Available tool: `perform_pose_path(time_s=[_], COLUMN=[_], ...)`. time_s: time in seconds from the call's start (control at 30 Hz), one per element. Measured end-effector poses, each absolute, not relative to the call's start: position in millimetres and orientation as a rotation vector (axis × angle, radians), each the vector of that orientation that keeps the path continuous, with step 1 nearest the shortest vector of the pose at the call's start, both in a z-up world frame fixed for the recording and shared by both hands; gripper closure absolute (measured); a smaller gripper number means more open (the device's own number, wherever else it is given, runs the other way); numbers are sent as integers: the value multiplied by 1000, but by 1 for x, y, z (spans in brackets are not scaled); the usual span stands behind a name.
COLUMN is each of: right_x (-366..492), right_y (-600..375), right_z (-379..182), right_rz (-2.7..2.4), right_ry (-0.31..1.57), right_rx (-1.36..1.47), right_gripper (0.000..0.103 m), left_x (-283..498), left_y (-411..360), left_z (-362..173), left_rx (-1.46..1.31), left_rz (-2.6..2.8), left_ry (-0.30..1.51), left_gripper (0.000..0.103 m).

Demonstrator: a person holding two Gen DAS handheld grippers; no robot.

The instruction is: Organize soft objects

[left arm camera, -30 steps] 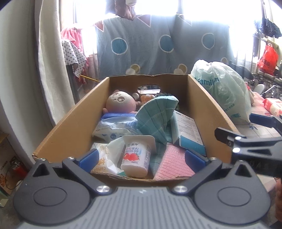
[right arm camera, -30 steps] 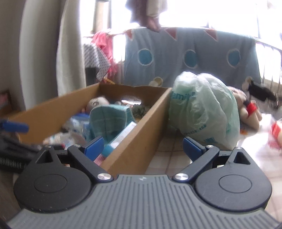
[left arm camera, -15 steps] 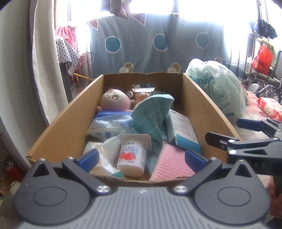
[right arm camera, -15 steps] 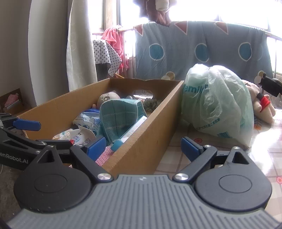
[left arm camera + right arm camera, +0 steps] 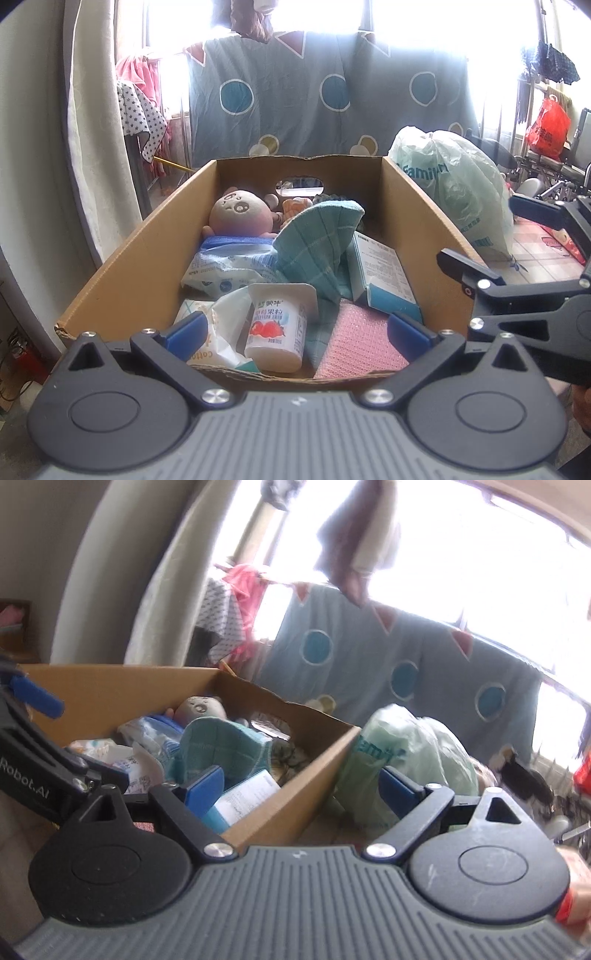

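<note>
Both tongs stand wide and empty: the left gripper at the near rim of the cardboard box, lower centre; the right gripper straddling its right wall, its jaws having just narrowed slightly with only that wall between them. Nothing looks sorted yet: plush doll, teal cloth and yogurt cup crowd the box. Open room lies above the box; the plastic bag hems its right side.

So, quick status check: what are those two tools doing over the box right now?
Left tool open, empty, at cardboard box's near edge. Right tool open, empty, straddling its side wall. Plush doll, teal cloth untouched inside. Yogurt cup lies nearest.
</note>
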State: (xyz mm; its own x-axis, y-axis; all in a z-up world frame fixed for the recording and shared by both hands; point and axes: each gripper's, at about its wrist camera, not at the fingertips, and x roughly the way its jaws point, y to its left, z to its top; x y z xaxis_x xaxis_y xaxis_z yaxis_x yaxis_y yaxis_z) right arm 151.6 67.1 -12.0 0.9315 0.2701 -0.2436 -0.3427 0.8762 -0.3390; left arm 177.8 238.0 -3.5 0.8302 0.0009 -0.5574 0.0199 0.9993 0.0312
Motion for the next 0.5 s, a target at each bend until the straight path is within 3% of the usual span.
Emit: perform_pose_path(time_s=[0.5], right_x=[187], right_y=[57], right_z=[-16], right_rz=[545], right_ry=[346], right_rx=[-234], right_gripper=[14], left_x=[178], left_y=[238], left_z=[-3], left_rx=[40], left_rz=[-14], left_ry=[593], left_gripper=[0])
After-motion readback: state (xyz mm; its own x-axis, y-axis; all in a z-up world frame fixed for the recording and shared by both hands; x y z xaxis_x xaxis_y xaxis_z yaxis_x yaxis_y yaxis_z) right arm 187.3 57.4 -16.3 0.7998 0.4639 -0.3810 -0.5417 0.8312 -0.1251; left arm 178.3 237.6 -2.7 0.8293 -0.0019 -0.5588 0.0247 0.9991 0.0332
